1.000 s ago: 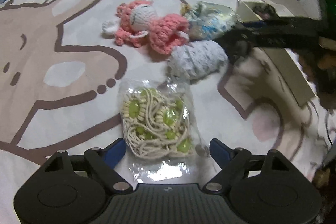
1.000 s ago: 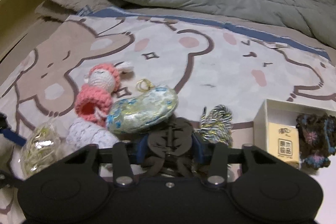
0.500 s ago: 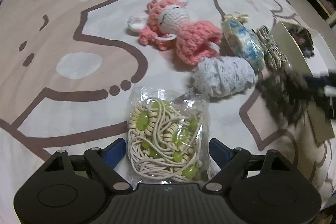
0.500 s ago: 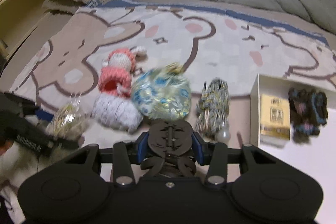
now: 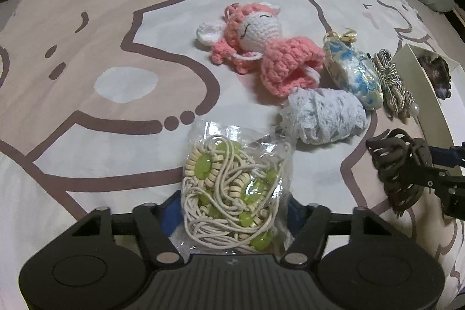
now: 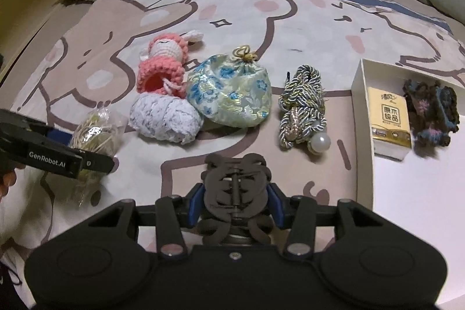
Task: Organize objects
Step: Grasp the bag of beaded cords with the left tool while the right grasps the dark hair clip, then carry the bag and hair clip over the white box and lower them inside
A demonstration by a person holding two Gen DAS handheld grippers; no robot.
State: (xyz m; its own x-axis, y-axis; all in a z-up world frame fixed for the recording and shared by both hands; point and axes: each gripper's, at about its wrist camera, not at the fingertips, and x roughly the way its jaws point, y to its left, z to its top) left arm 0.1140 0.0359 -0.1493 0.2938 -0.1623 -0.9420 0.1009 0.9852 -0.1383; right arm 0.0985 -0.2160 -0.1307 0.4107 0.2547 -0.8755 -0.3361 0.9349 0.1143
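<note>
Left gripper (image 5: 232,211) has just been closing on the bead bag (image 5: 232,188) lying on the bed (image 5: 87,48) — right gripper (image 6: 235,205) clamps a dark hair claw (image 6: 235,188), likely bound for the white box (image 6: 360,95) with the other sorted bits.

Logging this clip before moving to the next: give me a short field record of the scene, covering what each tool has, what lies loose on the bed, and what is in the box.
surface: cartoon-print bedspread
left tool: jaws just closed on clear plastic bag of cream cord and green beads
right tool: shut on dark brown plastic claw hair clip
loose on bed: pink crocheted doll, white crocheted bundle, blue-gold brocade drawstring pouch, twisted multicolour cord with pearl
white cardboard box: yellow tissue pack, dark crocheted piece
</note>
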